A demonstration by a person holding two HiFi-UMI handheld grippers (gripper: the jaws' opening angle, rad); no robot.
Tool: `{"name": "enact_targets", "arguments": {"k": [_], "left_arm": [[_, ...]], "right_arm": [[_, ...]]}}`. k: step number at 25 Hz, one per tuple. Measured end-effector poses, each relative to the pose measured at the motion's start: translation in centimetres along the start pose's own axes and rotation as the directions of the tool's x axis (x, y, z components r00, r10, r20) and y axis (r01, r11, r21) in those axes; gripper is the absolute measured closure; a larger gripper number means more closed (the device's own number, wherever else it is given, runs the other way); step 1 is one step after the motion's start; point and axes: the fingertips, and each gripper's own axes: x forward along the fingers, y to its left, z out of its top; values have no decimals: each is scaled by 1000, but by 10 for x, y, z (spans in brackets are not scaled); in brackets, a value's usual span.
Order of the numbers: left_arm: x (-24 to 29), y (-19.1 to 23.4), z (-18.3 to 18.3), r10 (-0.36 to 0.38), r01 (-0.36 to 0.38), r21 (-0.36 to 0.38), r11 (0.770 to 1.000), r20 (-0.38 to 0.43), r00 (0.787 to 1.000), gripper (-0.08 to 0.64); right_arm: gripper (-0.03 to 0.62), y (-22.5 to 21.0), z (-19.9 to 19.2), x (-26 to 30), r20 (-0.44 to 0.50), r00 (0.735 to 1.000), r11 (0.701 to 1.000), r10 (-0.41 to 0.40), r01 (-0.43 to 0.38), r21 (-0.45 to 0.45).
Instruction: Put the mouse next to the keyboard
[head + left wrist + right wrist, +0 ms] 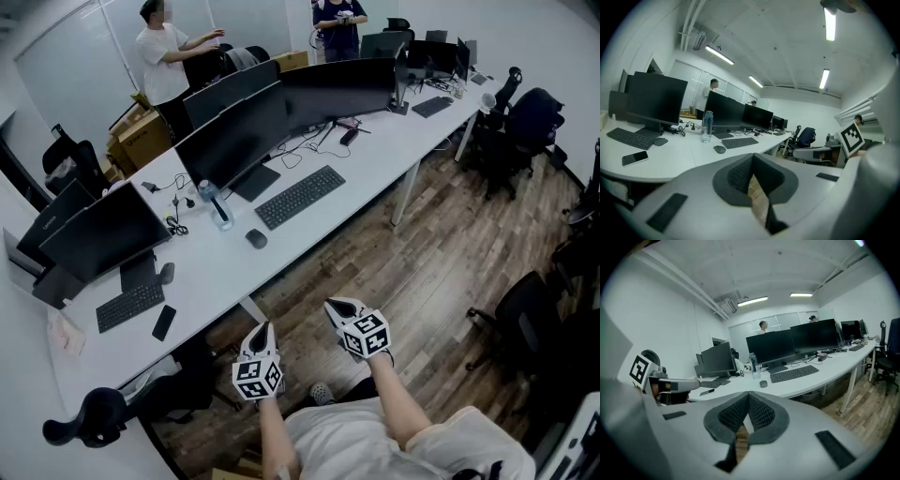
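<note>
A long white table (375, 155) stands on a brown wood floor (441, 272). On the table lies a wide black keyboard (301, 196). A small dark grey mouse (256, 239) sits near its left end, not touching it. A clear water bottle (216, 204) stands upright behind the mouse. Big black screens (234, 136) stand in a row along the back. Further left lie a smaller black keyboard (129, 307), a second grey mouse (167, 273) and a flat black phone (164, 322). Black wires (175, 223) curl beside the bottle.
</note>
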Motion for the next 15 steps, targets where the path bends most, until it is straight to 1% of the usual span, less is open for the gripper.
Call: {"name": "enact_targets", "arguments": {"k": [4,8,11,13,15], "left_arm": [[1,1,-2,-22,22,0,1000,-3,1000,538],[-2,6,-2,-17,17,11,1000,-8,1000,537],[-3,7,-2,-16,16,7,1000,4,1000,538],[-3,7,0,-19,19,7,1000,17,1000,538],[-4,6,-1,-24,24,8,1000,21,1000,537]], "right_arm": [[586,0,-2,1,-4,1000,1000,-12,12,-8],[586,1,-6,3,-27,999,999,-29,29,-15],[586,1,-6,0,-23,999,999,-47,47,-24],[586,-2,-4,-1,0,998,998,-62,62,-6],[586,-2,-3,-4,25,998,998,-52,51,34]]}}
